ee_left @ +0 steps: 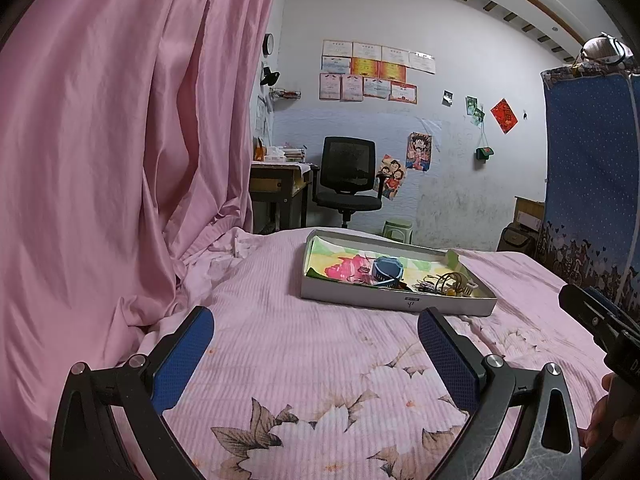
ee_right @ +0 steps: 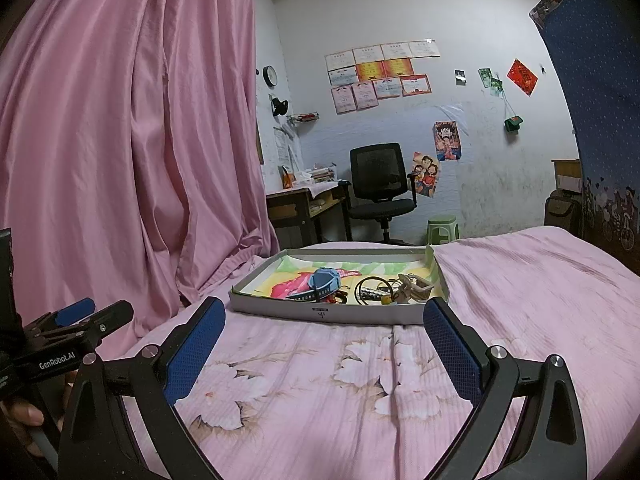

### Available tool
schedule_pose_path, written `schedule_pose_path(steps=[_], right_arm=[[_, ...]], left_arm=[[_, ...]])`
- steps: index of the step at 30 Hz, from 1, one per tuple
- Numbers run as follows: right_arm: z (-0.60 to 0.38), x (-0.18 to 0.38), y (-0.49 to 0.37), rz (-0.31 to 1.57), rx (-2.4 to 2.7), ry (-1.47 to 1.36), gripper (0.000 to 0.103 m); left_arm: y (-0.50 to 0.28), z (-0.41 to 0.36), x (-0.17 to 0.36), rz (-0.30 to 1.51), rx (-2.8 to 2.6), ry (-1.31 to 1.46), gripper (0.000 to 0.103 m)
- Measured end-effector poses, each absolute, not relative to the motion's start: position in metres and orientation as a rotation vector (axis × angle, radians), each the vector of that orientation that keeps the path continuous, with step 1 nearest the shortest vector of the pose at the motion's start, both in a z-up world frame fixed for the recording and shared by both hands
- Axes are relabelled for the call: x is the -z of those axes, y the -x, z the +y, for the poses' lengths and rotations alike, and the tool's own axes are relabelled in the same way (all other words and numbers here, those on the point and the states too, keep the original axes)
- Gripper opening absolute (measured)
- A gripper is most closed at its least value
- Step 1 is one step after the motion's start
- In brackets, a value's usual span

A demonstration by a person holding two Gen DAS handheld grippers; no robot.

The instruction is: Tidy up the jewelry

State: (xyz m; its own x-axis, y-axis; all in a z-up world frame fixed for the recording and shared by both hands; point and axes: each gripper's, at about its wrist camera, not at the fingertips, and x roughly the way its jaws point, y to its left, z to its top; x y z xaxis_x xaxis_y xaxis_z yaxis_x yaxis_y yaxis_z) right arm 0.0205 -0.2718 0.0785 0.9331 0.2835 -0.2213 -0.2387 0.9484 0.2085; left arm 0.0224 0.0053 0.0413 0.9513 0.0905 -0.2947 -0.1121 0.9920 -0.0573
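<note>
Ahead of both spread, empty claws, left [ee_left: 316, 344] and right [ee_right: 324, 336], jewelry [ee_right: 376, 290] lies heaped at one end of a shallow box [ee_right: 320, 314] on the bed [ee_right: 520, 300]; whether sorting is finished or pending cannot be judged.

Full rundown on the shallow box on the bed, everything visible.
The shallow box is a low, open, grey-white tray that looks like cardboard, with a small dark mark on its near wall. A colourful pink, yellow and green lining covers its floor. It lies flat on the pink bedspread, holding a blue container, rings and tangled jewelry. Neither hand-held gripper touches it.
</note>
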Motion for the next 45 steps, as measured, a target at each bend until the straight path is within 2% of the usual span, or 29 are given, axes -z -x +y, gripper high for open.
schedule_pose_path(steps=[45], right_arm=[[-0.269, -0.068, -0.020, 0.282, -0.279, -0.174, 0.098]], left_arm=[[-0.028, 0.009, -0.031, 0.334, -0.127, 0.047, 0.102]])
